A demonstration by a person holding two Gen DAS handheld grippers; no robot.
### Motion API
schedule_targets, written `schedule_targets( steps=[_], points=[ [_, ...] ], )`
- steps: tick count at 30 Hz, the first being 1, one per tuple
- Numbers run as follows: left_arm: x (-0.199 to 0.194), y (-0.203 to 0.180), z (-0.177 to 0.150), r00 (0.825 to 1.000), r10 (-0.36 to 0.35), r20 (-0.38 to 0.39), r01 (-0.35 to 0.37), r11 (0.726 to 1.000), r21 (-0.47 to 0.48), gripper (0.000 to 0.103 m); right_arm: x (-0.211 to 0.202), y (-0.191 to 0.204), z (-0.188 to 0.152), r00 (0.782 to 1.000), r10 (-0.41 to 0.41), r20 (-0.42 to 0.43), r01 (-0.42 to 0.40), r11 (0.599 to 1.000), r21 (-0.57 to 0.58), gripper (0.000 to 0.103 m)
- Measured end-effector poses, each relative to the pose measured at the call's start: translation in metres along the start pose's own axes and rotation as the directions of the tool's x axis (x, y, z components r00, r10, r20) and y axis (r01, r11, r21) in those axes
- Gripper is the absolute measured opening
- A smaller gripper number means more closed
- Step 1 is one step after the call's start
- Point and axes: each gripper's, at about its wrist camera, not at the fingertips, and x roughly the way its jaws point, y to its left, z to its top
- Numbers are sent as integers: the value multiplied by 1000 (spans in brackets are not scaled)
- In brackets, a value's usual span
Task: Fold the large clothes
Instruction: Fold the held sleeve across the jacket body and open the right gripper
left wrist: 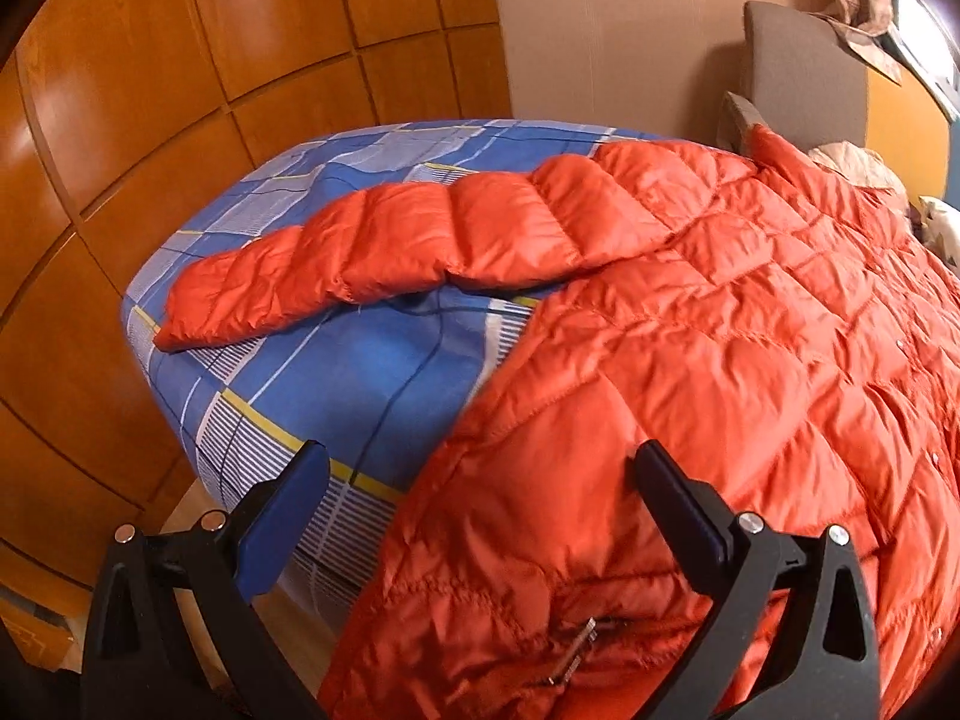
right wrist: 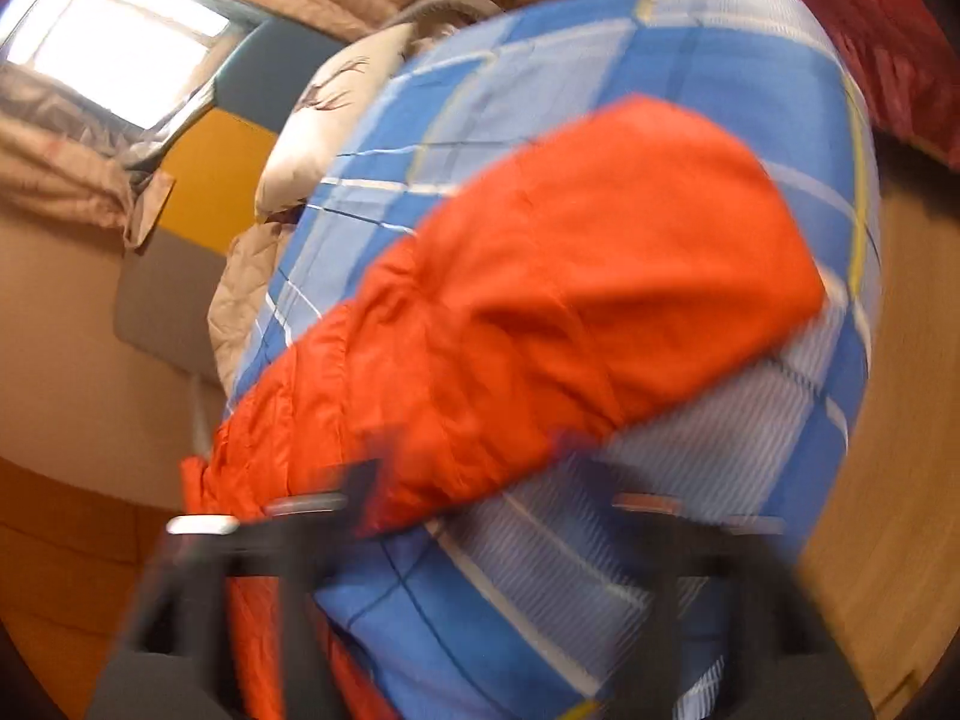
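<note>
Wood panelling backs a bed [left wrist: 372, 372] with a blue check sheet. On it lies the orange jacket [left wrist: 750, 360], spread flat, its hem overhanging the near edge. One sleeve [left wrist: 384, 252] runs out sideways to the left, bare sheet around it. Left gripper [left wrist: 480, 468] stands apart, empty, astride the jacket's side edge near the hem. Right gripper [right wrist: 474, 480], blurred, appears apart; the other sleeve [right wrist: 570, 276] lies just ahead, long axis away rightward.

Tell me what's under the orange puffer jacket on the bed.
The orange puffer jacket lies on a blue checked bedsheet, which shows beneath its outstretched sleeve and beside its body. Whatever sits under the jacket's main body is covered, so it cannot be seen.
</note>
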Motion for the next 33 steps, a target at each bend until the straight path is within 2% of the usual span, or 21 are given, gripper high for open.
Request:
schedule_targets(
  steps=[2,6,7,8,10,13,21,25,28,30,31,33],
  points=[
    [3,0,2,1000,-2,-7,2,1000,-2,101,3,1,2,1000,-10,15,10,1000,-15,75],
    [3,-3,4,1000,5,4,-5,1000,21,101,10,-4,16,996,-12,84,6,997,71,68],
    [3,-4,4,1000,6,7,-6,1000,24,101,13,-4,20,994,-25,105,17,997,80,57],
    [3,-4,4,1000,10,6,-10,1000,28,101,17,-5,25,993,-31,118,21,996,86,42],
    [5,-5,3,1000,7,2,-7,999,36,101,25,-8,35,991,-36,126,23,995,99,21],
    [7,-5,2,1000,16,6,-16,999,47,101,34,-9,50,989,-29,147,17,997,81,1],
    [10,-5,-1,1000,2,6,-3,999,39,101,18,28,56,977,6,214,16,995,-102,0],
    [11,-4,-2,1000,-3,7,2,999,41,101,17,53,57,973,-4,230,49,980,-191,0],
    [11,-2,-1,1000,1,10,-1,999,36,101,17,55,57,975,-19,223,60,982,-180,0],
    [11,0,-1,1000,11,12,-12,999,31,101,20,40,58,982,-36,188,54,994,-94,1],
    [11,0,-1,1000,8,10,-8,1000,28,101,22,31,56,986,-36,164,47,997,-59,6],
    [12,1,-1,1000,4,8,-5,1000,24,101,26,9,53,992,-46,115,43,999,24,43]
  ],
)
